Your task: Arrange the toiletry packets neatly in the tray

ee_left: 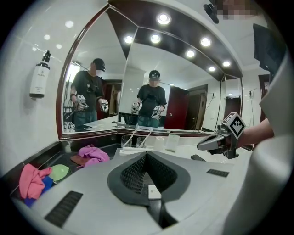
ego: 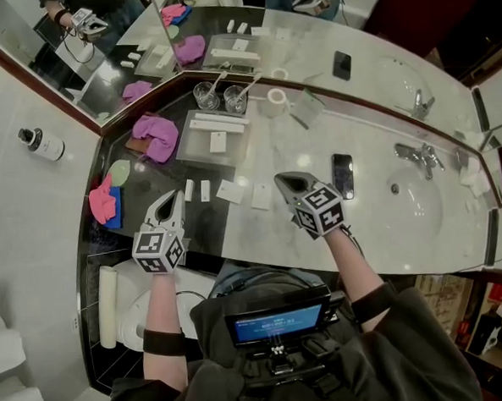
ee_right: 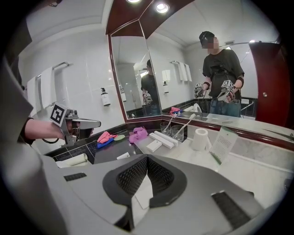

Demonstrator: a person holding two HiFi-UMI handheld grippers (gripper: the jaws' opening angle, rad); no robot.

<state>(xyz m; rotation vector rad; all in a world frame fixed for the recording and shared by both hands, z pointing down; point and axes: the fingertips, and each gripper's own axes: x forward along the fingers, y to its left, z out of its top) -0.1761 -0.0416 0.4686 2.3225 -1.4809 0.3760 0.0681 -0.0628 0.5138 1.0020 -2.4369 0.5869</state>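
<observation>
A shallow rectangular tray [ego: 235, 151], translucent and frosted, sat on the glossy counter [ego: 380, 238] where pale veined marble met dark polished stone. Inside it lay a long white box [ego: 217, 125] and one small flat packet [ego: 218, 141]. More toiletry packets [ego: 262, 195], thin matte white rectangles, lay loose on the person's side of the tray. Nearer the person than those, the left gripper [ego: 177, 195] and right gripper [ego: 280, 180] hovered, each with its ribbed jaws closed together, gripping nothing. A crumpled pink cloth [ego: 155, 135] lay left of the tray.
</observation>
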